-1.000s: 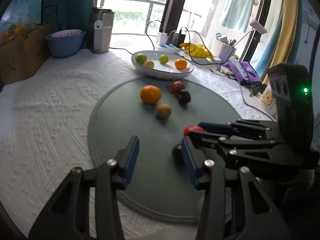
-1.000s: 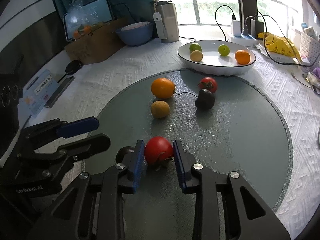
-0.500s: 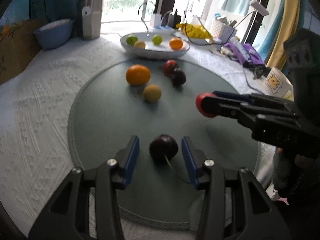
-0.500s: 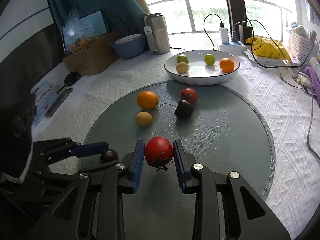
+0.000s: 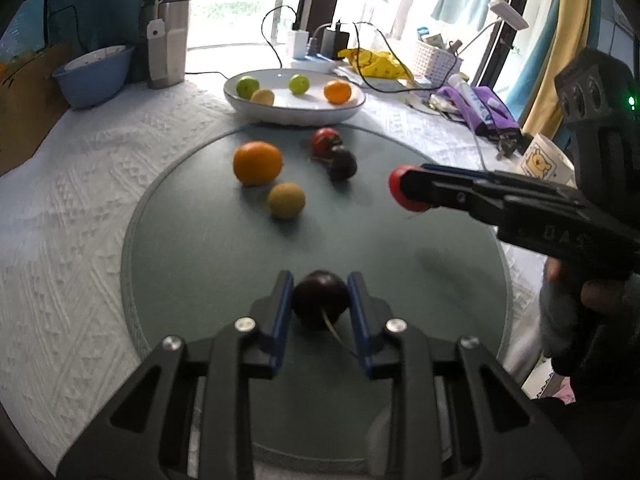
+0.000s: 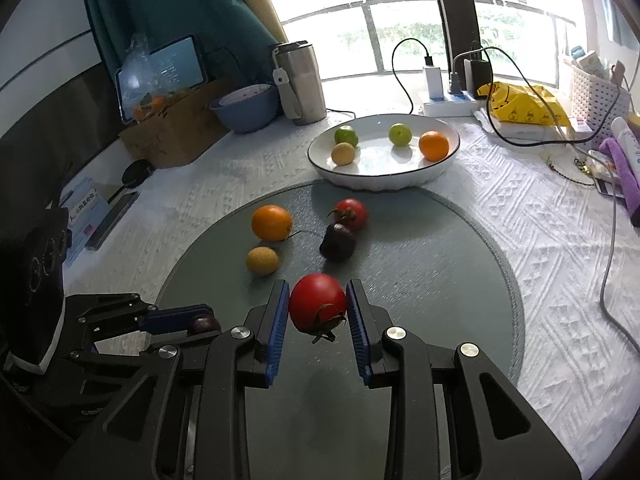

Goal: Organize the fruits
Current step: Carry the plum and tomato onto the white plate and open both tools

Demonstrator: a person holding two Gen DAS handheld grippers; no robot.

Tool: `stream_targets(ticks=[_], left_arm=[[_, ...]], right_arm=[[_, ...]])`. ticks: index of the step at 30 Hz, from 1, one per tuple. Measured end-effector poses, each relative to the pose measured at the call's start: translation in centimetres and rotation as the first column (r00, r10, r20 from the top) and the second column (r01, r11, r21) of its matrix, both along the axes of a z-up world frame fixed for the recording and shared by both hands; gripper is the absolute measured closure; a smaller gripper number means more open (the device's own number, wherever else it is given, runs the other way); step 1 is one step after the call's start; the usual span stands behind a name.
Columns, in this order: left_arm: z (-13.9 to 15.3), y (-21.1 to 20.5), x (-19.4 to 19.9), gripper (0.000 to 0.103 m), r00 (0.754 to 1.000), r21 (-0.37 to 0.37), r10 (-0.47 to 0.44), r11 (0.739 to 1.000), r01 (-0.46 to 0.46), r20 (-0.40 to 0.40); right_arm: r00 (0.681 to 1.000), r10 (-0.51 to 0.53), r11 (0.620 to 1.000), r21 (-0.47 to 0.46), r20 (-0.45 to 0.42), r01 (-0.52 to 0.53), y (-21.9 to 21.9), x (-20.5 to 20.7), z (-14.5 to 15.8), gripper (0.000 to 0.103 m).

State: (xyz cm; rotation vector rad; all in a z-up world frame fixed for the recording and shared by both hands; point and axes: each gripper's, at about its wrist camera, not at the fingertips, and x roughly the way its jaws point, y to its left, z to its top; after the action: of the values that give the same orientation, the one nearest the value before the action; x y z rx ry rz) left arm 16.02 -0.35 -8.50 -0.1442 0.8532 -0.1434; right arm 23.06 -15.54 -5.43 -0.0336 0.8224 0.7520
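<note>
Left wrist view: left gripper (image 5: 321, 300) just closed, blue pads pressed on a dark cherry (image 5: 320, 299) low over the round grey mat (image 5: 192, 248); right gripper (image 5: 412, 194) to the right, clamped on a red tomato (image 5: 402, 193)

Right wrist view: right gripper (image 6: 318, 312) gripping the red tomato (image 6: 317, 305) clear of the mat (image 6: 440, 288); orange (image 6: 272, 223), yellowish fruit (image 6: 262, 260), second tomato (image 6: 352, 213) and second cherry (image 6: 338, 242) on the mat; white plate (image 6: 384, 176) beyond, holding four fruits

A white-clothed table (image 6: 540, 216) carries a round grey mat (image 6: 440, 248), a white plate (image 6: 384, 178), a blue bowl (image 6: 244, 114), a steel flask (image 6: 302, 84).
</note>
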Motion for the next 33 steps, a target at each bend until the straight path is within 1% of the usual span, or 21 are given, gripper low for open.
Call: stream_targets(ticks=[8,14,22,33], left_arm=[[1.9,0.3,2.0,0.074,0.998,-0.026,0.022,0.999,-0.021,0.051],[3.0,0.3,4.2,0.074,0.996,-0.02,0.012,1.0,-0.01,0.084],[4.1,1.0,6.9,0.074,0.994,-0.014,0.004,1.0,-0.002,0.113],[4.8,2.0,10.4,0.074,0.991,-0.011,-0.005,1.0,0.007,0.13]], right_arm=[[1.0,-0.011,1.0,0.006,0.017,0.011,-0.5,2.0,0.9,0.072],[1.0,-0.019,1.0,0.006,0.025,0.019,-0.6,3.6,1.5,0.072],[0.999,-0.03,1.0,0.007,0.031,0.029,-0.4,6.0,2.0,0.072],[0.999,-0.025,1.0,0.008,0.046,0.024,0.6,8.9,2.5,0.072]])
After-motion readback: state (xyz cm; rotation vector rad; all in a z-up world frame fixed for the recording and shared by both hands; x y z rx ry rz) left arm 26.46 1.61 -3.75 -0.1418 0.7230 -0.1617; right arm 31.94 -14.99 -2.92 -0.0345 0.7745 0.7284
